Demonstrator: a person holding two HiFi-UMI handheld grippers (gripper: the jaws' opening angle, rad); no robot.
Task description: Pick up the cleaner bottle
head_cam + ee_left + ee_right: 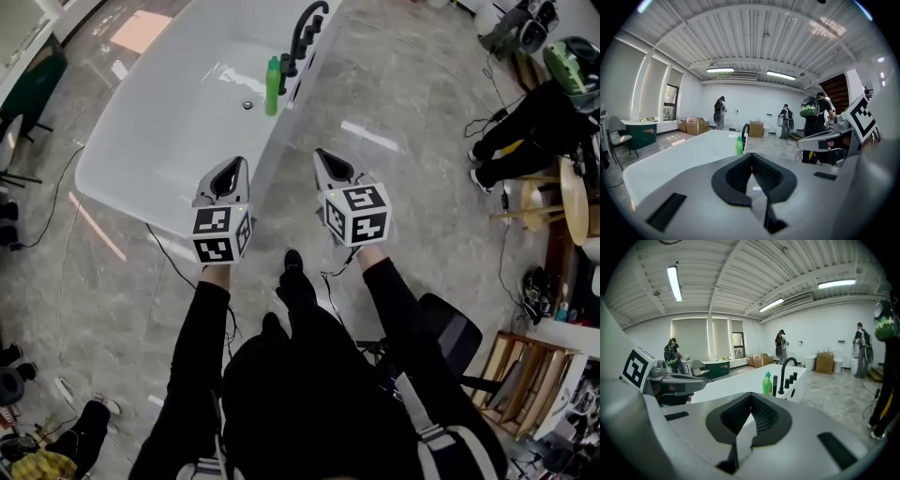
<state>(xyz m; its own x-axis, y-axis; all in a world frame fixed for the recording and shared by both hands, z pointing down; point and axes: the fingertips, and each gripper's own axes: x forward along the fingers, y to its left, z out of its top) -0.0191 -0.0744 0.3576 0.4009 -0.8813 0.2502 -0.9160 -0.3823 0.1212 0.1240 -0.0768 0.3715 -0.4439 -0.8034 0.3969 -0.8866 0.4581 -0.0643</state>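
The green cleaner bottle [272, 86] stands upright on the far rim of a white bathtub [141, 150], next to the black faucet [305, 33]. My left gripper [234, 161] hangs over the tub's near end, its jaws shut and empty, well short of the bottle. My right gripper [321, 152] is beside it over the floor, also shut with nothing held. In the left gripper view the bottle [739, 145] shows small just above the closed left gripper [751, 154]. In the right gripper view the bottle [767, 383] stands left of the faucet [787, 369], beyond the right gripper [751, 394].
The marble floor surrounds the tub, with black cables [169, 253] trailing across it. A person in black [525, 122] crouches at the right near a wooden stool [572, 202]. Cardboard boxes [696, 125] and standing people [719, 112] are far off by the back wall.
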